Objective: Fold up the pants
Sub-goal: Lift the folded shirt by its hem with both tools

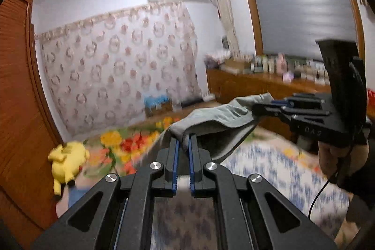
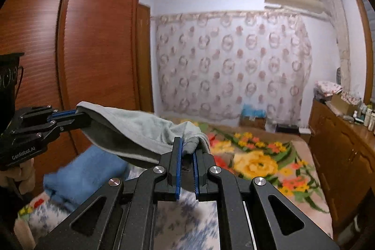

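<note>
While clamped by both grippers, left gripper (image 1: 184, 144), right gripper (image 2: 186, 148), grey pants (image 2: 140, 128) aloft; yellow plush (image 1: 66, 162) left-view only

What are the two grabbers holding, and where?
Both hold the grey pants: the left gripper and the right gripper each pinch one end of a bunched edge, off the bed.

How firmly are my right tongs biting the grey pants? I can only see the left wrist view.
Observer: In the right wrist view, the right tongs are shut on a bunched wad of the grey fleece pants, and some cloth spills over the outer finger.
Operator: And my left tongs from the side?
Observer: The left tongs pinch just the far corner of the cloth at their very tips. The fabric sags between the two grips.
</note>
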{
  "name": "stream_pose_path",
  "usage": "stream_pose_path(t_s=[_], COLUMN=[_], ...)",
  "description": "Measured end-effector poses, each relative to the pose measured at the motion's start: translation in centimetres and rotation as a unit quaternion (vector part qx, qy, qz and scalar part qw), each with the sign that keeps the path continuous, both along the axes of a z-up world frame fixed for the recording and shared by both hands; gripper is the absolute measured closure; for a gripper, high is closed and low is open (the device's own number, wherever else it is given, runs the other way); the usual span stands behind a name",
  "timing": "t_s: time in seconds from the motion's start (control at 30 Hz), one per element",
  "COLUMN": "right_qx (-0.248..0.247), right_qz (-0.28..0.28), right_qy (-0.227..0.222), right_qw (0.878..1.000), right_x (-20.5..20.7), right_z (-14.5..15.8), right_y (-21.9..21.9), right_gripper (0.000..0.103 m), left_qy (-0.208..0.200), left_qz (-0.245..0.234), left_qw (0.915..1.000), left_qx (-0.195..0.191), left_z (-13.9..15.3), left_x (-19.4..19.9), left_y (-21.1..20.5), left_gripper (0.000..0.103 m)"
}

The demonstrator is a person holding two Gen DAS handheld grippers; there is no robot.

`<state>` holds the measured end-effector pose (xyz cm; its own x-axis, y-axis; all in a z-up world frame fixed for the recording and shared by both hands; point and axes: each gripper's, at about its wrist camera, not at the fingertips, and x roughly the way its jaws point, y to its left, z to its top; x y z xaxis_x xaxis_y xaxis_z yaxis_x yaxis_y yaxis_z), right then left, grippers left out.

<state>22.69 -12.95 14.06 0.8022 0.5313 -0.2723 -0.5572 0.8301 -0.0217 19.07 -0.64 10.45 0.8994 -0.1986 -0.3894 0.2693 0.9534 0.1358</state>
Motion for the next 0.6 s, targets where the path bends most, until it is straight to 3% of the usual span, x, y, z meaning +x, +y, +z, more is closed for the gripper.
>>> stream_pose_path(t_s=[0.17, 0.27, 0.6], right_qx=[-0.039, -0.051, -0.05], right_qz=[0.022, 0.025, 0.032], right_qy=[0.074, 0.106, 0.144], right_qw=[0.996, 0.993, 0.988], right_x=[-1.7, -2.9, -8.1], right_z=[-6.3, -8.4, -9.3], right_y=[1.7, 2.3, -0.8], right_gripper=[0.095, 0.095, 0.095], left_qy=[0.06, 0.085, 0.11], left_qz=[-0.001, -0.003, -0.013], left_qw=[0.9982, 0.9964, 0.9932], left_qx=[0.0, -0.004, -0.035], left_z=[-5.4, -8.1, -11.1], left_x=[-3.1, -5.2, -10.8], left_y=[0.2, 0.4, -0.3], left_gripper=[0.095, 0.095, 0.095])
